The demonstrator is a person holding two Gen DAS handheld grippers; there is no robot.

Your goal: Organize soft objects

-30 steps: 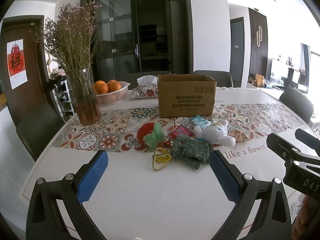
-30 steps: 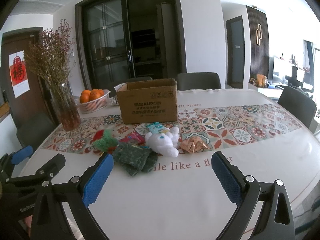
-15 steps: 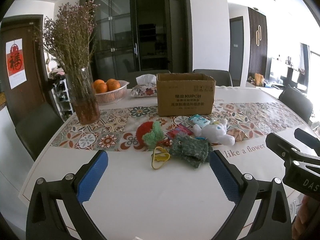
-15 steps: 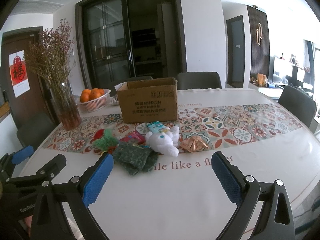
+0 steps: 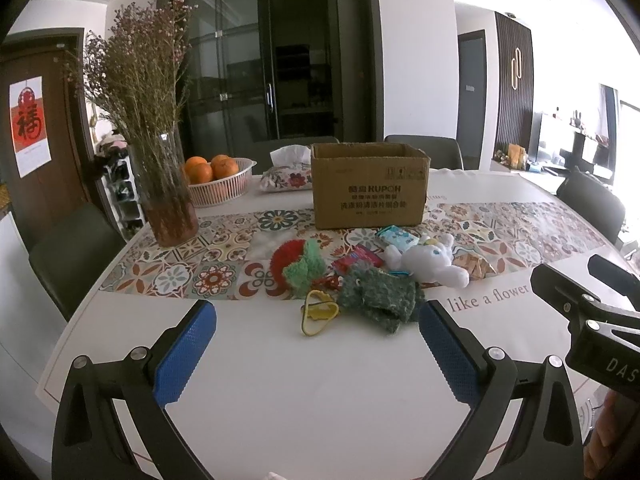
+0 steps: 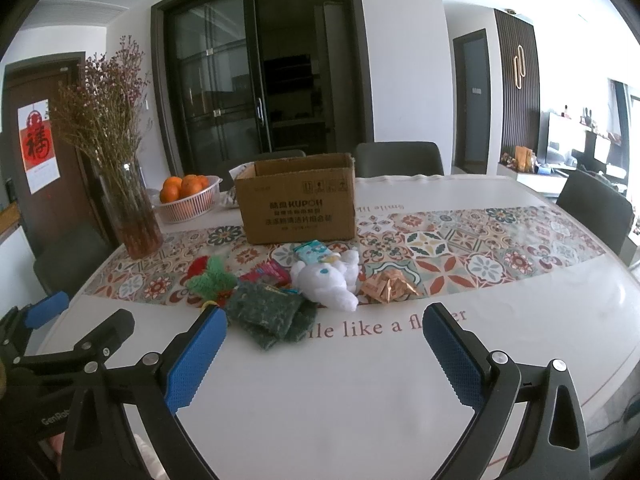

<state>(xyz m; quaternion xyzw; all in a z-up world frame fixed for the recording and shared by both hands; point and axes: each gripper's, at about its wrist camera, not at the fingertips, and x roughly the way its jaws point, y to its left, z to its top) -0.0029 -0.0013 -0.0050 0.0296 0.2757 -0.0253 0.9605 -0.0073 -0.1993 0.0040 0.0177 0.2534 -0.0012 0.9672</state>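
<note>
Both tools, left [image 5: 316, 344] and right [image 6: 324, 350], hover spread and empty above the counter [image 5: 320, 380], facing piled soft toys [image 5: 384, 276] (open box [image 5: 370, 192] waits behind, likely their destination).

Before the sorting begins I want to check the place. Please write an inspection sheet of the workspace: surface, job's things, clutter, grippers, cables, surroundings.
Surface: white table with patterned runner.
Job's things: white plush toy, dark green knitted piece, red and green fuzzy toy, all in one pile before the open cardboard box.
Clutter: yellow loop, packets, flower vase, basket of oranges, tissue pack.
Grippers: left gripper open, holds nothing; right gripper open, holds nothing.
Cables: nothing seen.
Surroundings: chairs, dark glass doors.
</note>
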